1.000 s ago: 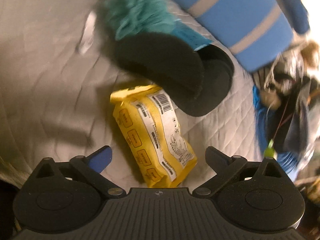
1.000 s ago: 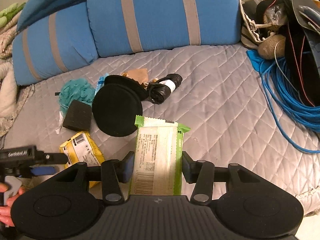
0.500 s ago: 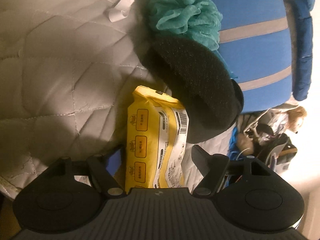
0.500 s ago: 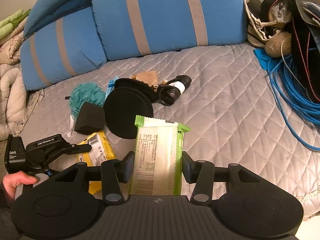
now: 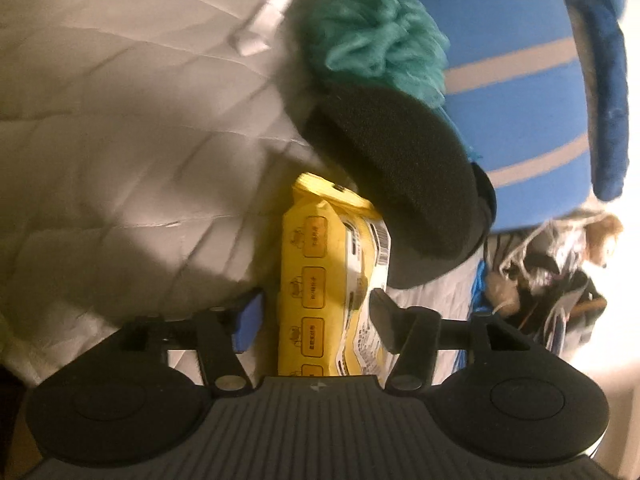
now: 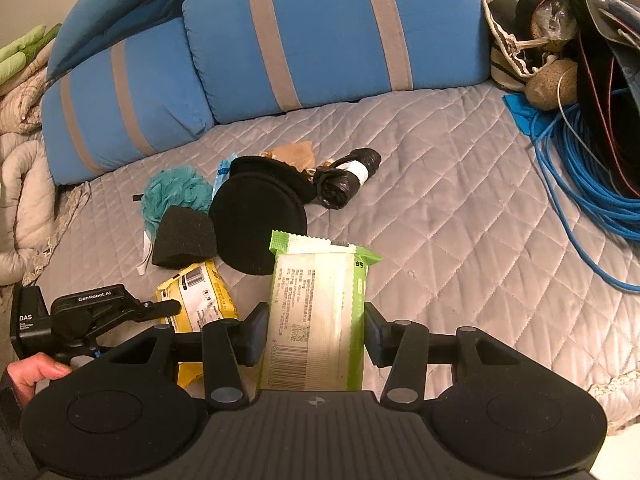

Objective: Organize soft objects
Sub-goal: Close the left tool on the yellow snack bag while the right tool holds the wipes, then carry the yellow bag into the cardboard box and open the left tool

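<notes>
Meanwhile right gripper (image 6: 314, 330) clamps green pack (image 6: 318, 316).

A: Any free room on the bed (image 6: 460, 208)?
B: Yep, open quilt right of the black discs (image 6: 258, 226), up to the blue cable (image 6: 592, 184).
A: Left side?
B: Crowded: foam block (image 6: 182, 236), teal pouf (image 6: 172, 192), yellow pack (image 6: 204, 300) touching or nearly. Blue pillows (image 6: 320, 40) wall off the back.
</notes>
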The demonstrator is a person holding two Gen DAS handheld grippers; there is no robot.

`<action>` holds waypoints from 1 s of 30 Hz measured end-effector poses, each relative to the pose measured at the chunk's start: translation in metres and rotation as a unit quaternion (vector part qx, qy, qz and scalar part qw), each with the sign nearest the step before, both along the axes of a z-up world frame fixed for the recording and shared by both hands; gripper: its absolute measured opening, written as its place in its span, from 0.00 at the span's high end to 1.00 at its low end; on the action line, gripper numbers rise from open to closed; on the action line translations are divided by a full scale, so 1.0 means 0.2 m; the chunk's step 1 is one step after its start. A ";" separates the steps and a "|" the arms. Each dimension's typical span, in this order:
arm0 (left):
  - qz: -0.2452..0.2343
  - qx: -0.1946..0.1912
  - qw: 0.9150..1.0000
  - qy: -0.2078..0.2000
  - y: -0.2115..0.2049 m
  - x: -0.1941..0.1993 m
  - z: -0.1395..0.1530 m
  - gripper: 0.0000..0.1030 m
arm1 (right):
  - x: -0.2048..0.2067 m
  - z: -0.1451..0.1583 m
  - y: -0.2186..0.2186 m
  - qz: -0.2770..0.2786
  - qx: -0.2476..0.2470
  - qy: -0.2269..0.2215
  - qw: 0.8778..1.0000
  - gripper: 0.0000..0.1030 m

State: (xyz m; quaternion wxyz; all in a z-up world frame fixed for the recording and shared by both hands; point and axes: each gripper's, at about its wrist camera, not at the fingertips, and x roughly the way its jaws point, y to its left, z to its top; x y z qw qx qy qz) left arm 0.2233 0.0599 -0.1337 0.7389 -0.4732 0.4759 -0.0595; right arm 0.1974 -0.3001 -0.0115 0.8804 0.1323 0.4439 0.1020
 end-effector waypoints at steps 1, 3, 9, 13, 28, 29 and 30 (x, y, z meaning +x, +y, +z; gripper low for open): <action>-0.001 -0.005 1.000 -0.008 -0.01 0.00 -0.01 0.32 | 0.00 0.00 0.00 0.001 0.001 -0.001 1.000 0.51; -0.007 -0.015 1.000 -0.025 -0.02 0.02 -0.01 0.20 | 0.00 0.00 0.02 0.005 0.002 -0.002 1.000 0.51; -0.008 0.014 1.000 -0.006 -0.01 0.01 -0.01 0.63 | 0.00 0.00 0.05 0.018 -0.003 -0.001 1.000 0.51; -0.023 0.022 0.999 -0.001 -0.01 0.00 0.04 0.69 | -0.01 -0.01 0.04 0.014 -0.002 0.001 1.000 0.51; -0.140 0.173 0.970 -0.094 -0.23 -0.22 0.44 0.78 | -0.10 -0.01 0.08 0.027 0.005 -0.001 1.000 0.51; -0.148 0.183 0.966 -0.104 -0.24 -0.25 0.48 0.78 | -0.11 0.00 0.09 0.029 0.007 -0.002 1.000 0.51; -0.153 0.193 0.963 -0.112 -0.24 -0.27 0.51 0.78 | -0.12 0.00 0.09 0.031 0.007 -0.002 0.999 0.51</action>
